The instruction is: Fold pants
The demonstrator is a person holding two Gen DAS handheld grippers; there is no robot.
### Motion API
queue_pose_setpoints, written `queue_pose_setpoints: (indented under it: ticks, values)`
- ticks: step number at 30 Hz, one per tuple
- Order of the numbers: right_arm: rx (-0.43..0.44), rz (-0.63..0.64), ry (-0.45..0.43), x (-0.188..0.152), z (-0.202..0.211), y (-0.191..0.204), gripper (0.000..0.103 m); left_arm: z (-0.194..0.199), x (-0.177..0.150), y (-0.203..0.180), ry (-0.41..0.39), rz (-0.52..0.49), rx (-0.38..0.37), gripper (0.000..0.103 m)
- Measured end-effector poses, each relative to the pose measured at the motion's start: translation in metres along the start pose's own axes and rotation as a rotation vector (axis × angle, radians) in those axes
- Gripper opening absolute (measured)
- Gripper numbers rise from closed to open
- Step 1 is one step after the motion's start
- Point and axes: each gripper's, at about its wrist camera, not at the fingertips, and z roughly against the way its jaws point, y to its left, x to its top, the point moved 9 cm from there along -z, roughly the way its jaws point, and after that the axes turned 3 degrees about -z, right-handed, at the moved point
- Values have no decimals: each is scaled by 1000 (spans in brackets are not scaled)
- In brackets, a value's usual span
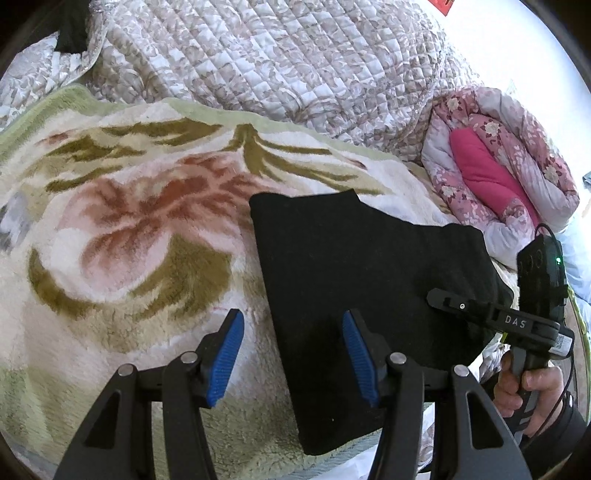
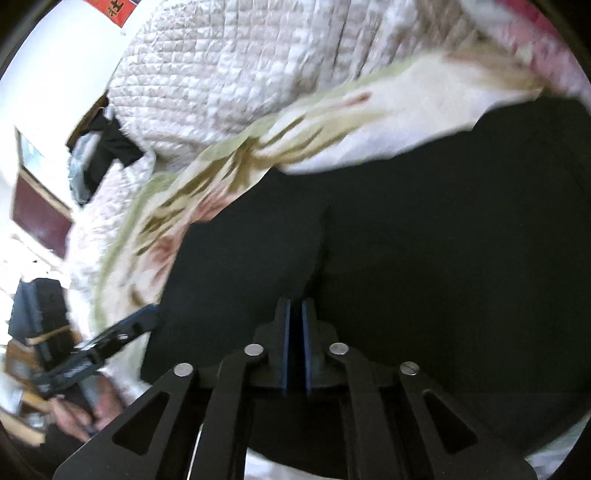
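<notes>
Black pants (image 1: 369, 295), folded into a compact slab, lying on a fleece blanket (image 1: 122, 229) with a red-and-olive flower pattern, spread over a bed. Seen from the left wrist: left long edge of the slab running up between the jaws, right blue pad over the dark cloth, left blue pad over bare fleece.

Left gripper (image 1: 293, 354): jaws wide apart, gripping nothing; contact with the cloth impossible to judge.

Right gripper (image 2: 294, 347): jaws nearly together, only a thin slit between the blue pads; whether any cloth sits in that slit cannot be told. Ahead of and around these jaws, black fabric (image 2: 424, 258) with a crease running away from the tips; view blurred.

Writing: "DAS" in white letters on the black body of the right gripper (image 1: 513, 321), right of the left jaws, held by a bare hand (image 1: 532, 391). Small white label beside it, unreadable. Red sheet (image 2: 110, 9) with dark characters far beyond the right jaws to the left, cut off.

Beyond the blanket: quilted bedspread (image 1: 295, 66), and a rolled pink floral quilt (image 1: 498, 162) to the right.
</notes>
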Motion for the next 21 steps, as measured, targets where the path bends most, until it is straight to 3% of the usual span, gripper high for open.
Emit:
queue_pose_setpoints:
  ticks: [2, 4, 9, 11, 13, 16, 19, 21]
  values:
    - [-82, 50, -82, 10, 14, -4, 16, 3, 6, 0, -15, -7, 5, 58]
    - [-63, 70, -111, 17, 19, 3, 15, 4, 14, -3, -24, -17, 2, 58]
    - [-36, 185, -37, 17, -12, 33, 15, -10, 39, -22, -38, -90, -5, 58]
    - [-100, 192, 34, 10, -33, 24, 13, -27, 42, -28, -14, -115, -30, 58]
    - [-84, 167, 14, 13, -32, 18, 13, -51, 33, -27, 51, -105, -29, 58]
    - [-139, 186, -40, 23, -22, 14, 13, -52, 29, -29, 26, -147, -16, 57]
    - [-99, 191, -63, 32, -21, 23, 15, -46, 40, -31, 9, -134, -20, 57]
    - [-119, 234, -89, 42, -26, 29, 15, -44, 52, -26, -23, -126, 8, 57]
